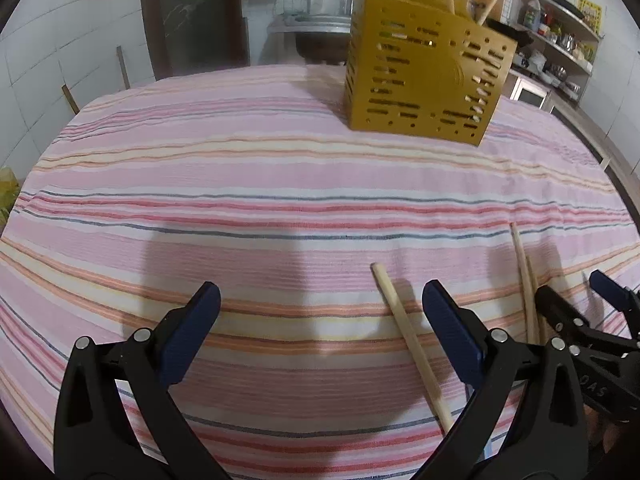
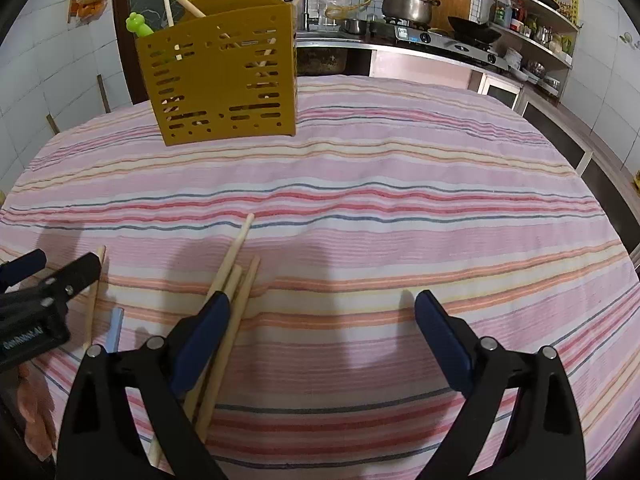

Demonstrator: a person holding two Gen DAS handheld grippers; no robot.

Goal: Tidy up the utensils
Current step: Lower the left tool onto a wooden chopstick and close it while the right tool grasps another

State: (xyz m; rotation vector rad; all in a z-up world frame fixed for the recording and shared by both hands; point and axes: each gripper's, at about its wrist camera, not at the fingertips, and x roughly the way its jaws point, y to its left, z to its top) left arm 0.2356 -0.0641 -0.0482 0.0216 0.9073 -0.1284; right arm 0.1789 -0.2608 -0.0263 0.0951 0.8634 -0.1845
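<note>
Both hand-held grippers hover low over the striped worktop (image 1: 280,184), nearer the person than the yellow utensil holder (image 1: 424,80), which stands far across the cloth with a few chopsticks and a green utensil already in it. Left hand-held gripper (image 1: 320,316) jaws wide, empty; a single chopstick (image 1: 412,344) lies just inside its right finger, long axis running roughly toward the holder, slightly slanted. Right hand-held gripper (image 2: 322,324) also wide, empty; a bundle of chopsticks (image 2: 230,300) lies against its left finger, same holder-pointing axis. Judgement: either gripper needs only a small sideways shift to straddle its nearest chopstick.
</note>
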